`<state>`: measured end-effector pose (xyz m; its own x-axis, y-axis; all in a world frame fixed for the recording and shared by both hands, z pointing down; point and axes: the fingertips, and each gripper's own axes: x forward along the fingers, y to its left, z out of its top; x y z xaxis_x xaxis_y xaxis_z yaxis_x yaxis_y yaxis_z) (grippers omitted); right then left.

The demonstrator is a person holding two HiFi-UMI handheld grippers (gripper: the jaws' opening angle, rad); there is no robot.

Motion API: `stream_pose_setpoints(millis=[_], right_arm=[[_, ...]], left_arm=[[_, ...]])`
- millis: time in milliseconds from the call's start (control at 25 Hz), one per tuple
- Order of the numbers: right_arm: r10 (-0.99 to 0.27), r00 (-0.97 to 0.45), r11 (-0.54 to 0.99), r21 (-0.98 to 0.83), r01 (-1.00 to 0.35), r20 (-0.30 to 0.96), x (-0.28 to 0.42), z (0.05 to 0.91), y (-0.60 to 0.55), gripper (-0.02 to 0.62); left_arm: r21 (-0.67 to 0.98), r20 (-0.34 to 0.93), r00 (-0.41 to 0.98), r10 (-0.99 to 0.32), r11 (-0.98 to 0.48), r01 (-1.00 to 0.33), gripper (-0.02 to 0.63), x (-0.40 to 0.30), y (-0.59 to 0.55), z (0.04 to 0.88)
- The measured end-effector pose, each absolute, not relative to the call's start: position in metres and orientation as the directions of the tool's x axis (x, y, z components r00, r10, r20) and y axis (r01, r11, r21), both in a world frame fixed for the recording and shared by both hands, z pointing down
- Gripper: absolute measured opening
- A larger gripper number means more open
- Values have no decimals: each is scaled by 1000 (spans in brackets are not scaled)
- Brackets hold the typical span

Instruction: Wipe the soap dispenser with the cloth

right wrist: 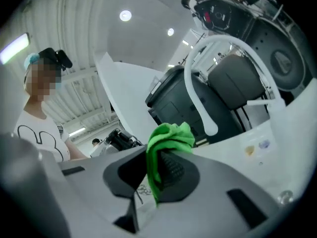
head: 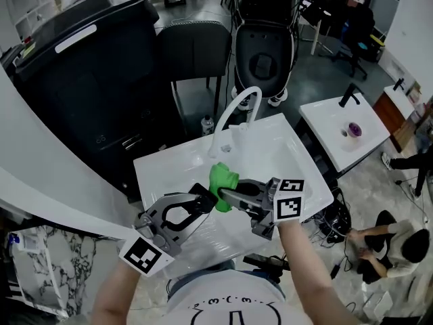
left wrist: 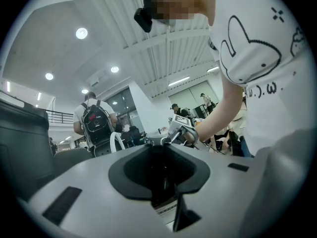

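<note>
The green cloth point(head: 222, 179) is pinched in the jaws of the right hand-held gripper point(head: 229, 196), above the middle of the white table point(head: 306, 171). It is bunched into a lump past the jaw tips, and a narrower strip of it runs back between the ribbed pads. In the head view its long axis lies along the jaws and points away from the person's right hand toward the left hand-held gripper point(head: 205, 196), whose black tips are just beside the lump. The left jaws lie close to one another. In their own view they are a dark mass, and I cannot tell whether they pinch anything.

A white arched faucet point(head: 237, 107) rises from the table beyond the cloth, and in the right gripper view it curves over right behind the cloth. A pale upright thing at its foot is too faint to name. A large black bin point(head: 81, 66) and a dark chair point(head: 196, 53) stand behind the table, a second white table point(head: 331, 141) with a black faucet stands to the right, and a person point(head: 399, 242) sits on the floor there
</note>
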<state>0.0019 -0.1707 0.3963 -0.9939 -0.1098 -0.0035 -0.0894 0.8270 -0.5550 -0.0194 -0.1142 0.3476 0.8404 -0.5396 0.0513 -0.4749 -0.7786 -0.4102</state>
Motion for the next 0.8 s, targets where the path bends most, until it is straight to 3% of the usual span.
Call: stream_pose_setpoints(millis=[240, 520, 800], right_arm=[[-27, -1000, 741, -671, -15, -7, -9, 429, -173, 48], [-75, -994, 739, -665, -106, 75, -12, 447, -178, 49], [-100, -984, 772, -636, 15, -145, 7, 384, -170, 49]], left_arm=[[-416, 63, 839, -540, -779, -470, 89, -20, -110, 349], [-428, 75, 839, -539, -777, -461, 89, -16, -104, 351], [-491, 114, 852, -510, -775, -398, 89, -3, -99, 363]])
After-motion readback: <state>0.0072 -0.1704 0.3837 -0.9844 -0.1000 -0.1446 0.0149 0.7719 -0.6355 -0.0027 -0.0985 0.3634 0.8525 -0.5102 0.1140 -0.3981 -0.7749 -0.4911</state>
